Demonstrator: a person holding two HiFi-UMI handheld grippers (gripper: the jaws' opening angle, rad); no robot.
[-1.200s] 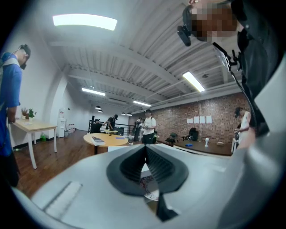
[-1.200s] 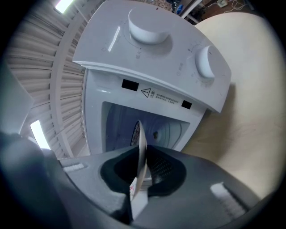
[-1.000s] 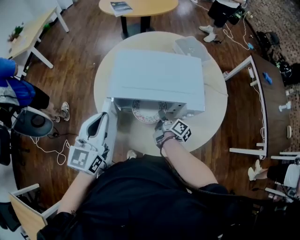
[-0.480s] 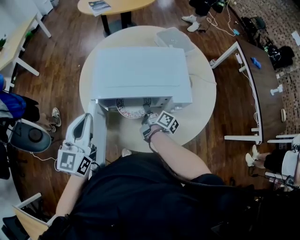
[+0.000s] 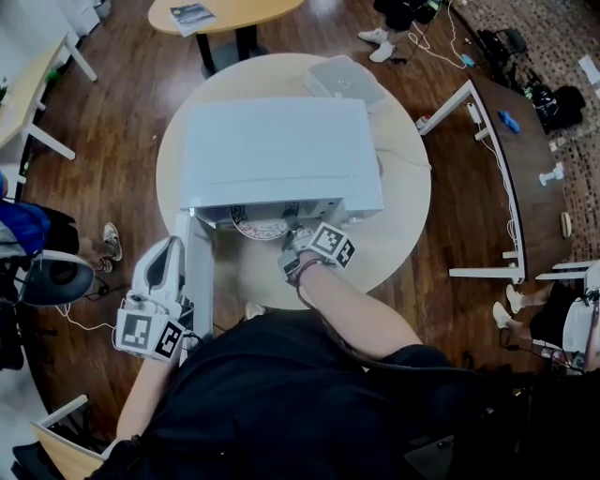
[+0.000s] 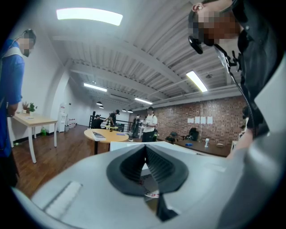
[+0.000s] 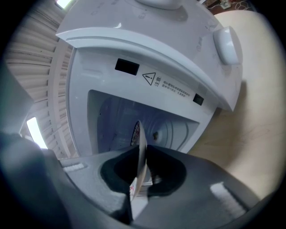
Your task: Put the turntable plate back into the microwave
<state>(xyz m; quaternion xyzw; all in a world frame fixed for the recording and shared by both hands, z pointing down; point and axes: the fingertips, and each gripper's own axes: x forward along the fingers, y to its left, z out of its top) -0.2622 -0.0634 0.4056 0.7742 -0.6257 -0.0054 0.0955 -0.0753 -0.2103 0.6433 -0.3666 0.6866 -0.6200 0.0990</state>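
Two grippers: your right gripper (image 5: 292, 236) pinches the turntable plate (image 5: 260, 226) by its rim, the plate partly inside the microwave (image 5: 277, 150). Your left gripper (image 6: 145, 148) has its jaws together, empty.

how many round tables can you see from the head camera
2. A large pale round table holds the white microwave; a smaller tan wooden round table stands beyond it at the picture's top edge. More may lie outside the view.

I see bright, even light from ceiling strips (image 6: 89, 16); microwave cavity (image 7: 117, 120) dimmer. Both gripper views fisheye-bent, corners vignetted black, near foreground soft.
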